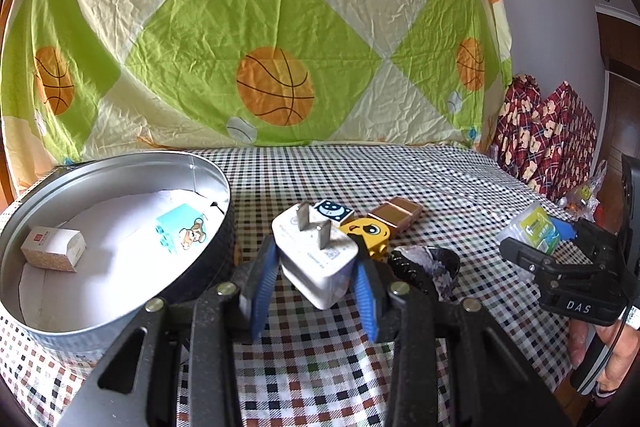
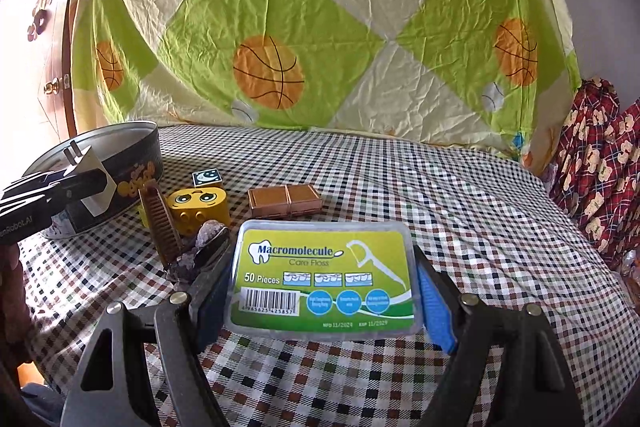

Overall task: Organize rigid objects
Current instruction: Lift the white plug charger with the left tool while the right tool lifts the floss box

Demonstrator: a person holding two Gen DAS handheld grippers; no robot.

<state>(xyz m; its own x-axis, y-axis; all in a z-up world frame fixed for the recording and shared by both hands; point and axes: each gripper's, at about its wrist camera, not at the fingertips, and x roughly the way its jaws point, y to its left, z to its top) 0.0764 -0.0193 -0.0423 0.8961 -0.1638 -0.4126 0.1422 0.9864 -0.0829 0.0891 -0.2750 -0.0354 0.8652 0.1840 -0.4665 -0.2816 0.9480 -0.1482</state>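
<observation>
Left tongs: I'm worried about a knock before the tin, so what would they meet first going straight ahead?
Probably the yellow toy block and the dark blue cube, just beyond the white charger that the left tongs hold. Depth is unclear.

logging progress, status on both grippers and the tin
Left gripper shut on white wall plug, beside round metal tin. Right gripper shut on green floss box. Tin holds two small boxes; path looks open.

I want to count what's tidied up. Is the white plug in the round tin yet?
Not yet. The white plug is held in the left gripper, outside the round tin.
</observation>
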